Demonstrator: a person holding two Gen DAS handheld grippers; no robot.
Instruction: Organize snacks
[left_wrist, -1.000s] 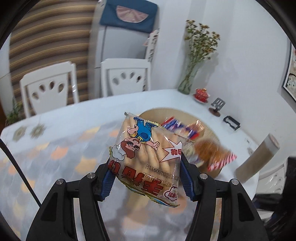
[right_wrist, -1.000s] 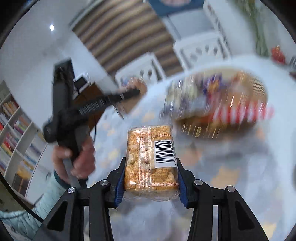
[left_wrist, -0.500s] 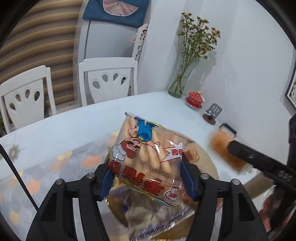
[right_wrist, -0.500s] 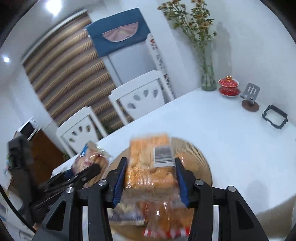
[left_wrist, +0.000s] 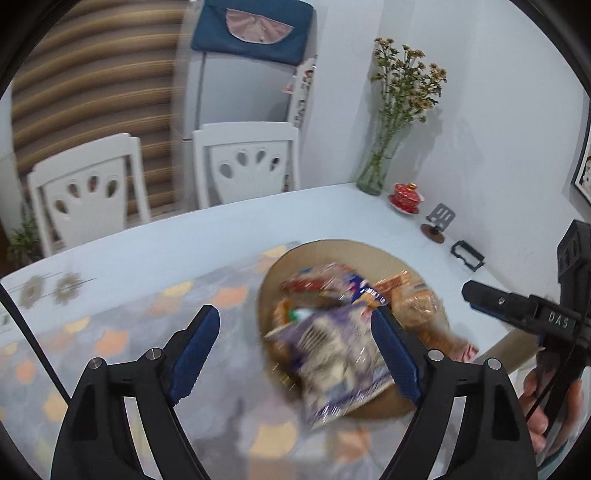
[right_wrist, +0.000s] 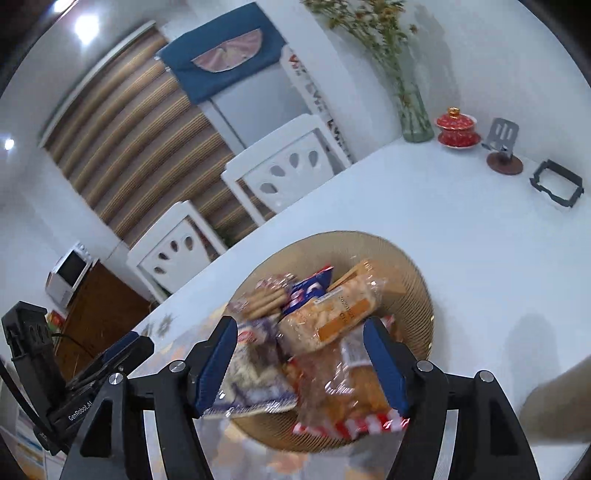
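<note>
Both the left gripper (left_wrist: 295, 354) and the right gripper (right_wrist: 299, 363) are opening with nothing clamped, above the round tan corrugated basket (right_wrist: 413, 273) on the table, where light, crinkly, slippery snack packets (right_wrist: 325, 314) lie heaped, likely best pinched across their flat sides.

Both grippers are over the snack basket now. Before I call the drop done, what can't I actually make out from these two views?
- Purple-white packet, left wrist view: motion-blurred; whether it has settled in the basket is unclear.
- Left gripper, jaws opening: its right pad overlaps the packet, contact unreadable.
- Right gripper, jaws opening: nothing gripped; the basket's near rim is hidden behind its fingers.
- Packet labels: too blurred to read.
</note>
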